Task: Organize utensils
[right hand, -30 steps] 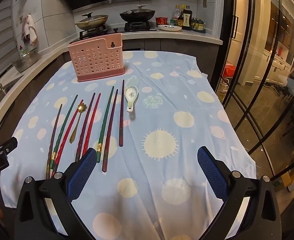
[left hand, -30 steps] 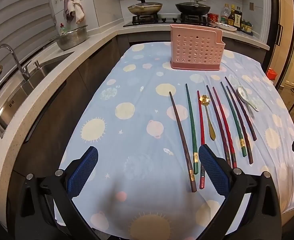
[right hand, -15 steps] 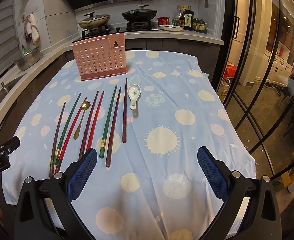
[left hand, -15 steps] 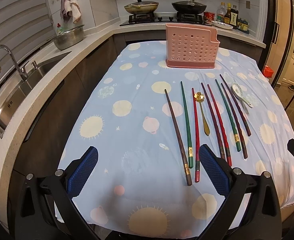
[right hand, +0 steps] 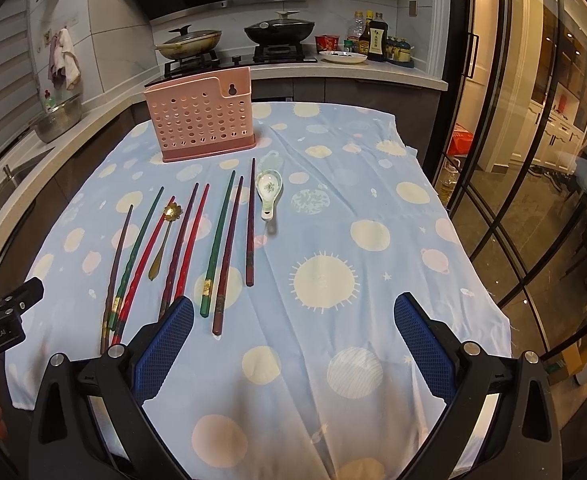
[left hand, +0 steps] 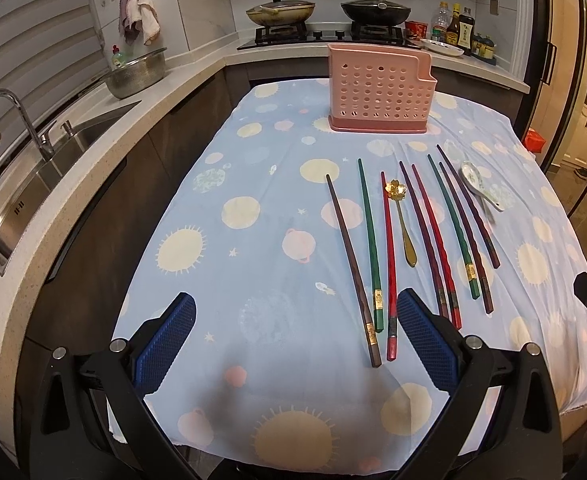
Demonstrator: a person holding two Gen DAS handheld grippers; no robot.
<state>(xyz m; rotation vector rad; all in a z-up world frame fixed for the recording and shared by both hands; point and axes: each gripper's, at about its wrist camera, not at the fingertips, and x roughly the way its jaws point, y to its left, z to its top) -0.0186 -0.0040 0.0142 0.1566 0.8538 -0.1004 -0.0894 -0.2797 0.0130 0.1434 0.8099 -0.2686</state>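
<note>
On the counter [left hand: 253,240], under its blue planet-print cloth, no change in the last second: every utensil exactly where it lay before. Only a small drift in both wrist views, the whole layout sliding slightly in frame. Probably a little repositioning of the hands above the near edge, not contact with anything.

Left claw [left hand: 295,300]: spread wide, nothing between the blue pads, hovering at the near edge with its right pad just over the lower ends of the leftmost sticks. Right claw [right hand: 293,302]: likewise wide and empty, its left pad over the lower ends of the middle sticks.

Pink perforated holder [left hand: 377,88]: upright at the far end of the counter, well apart from both claws, and seemingly empty through the holes, though not sure from here.

Chopsticks [left hand: 369,244]: eight, laid roughly parallel in a row between holder and claws, thin ends towards the holder; brown, green and red at the left, then two darker-and-red pairs and a single dark one at the right.

White ceramic spoon [left hand: 477,184]: just beside the rightmost stick. Gold flower-bowled spoon [left hand: 395,191]: lying among the sticks, between the third and fourth from the left.

Judged from this: sorting not yet begun, still lining up for a first pick, likely a stick nearest one of the pads.
</note>
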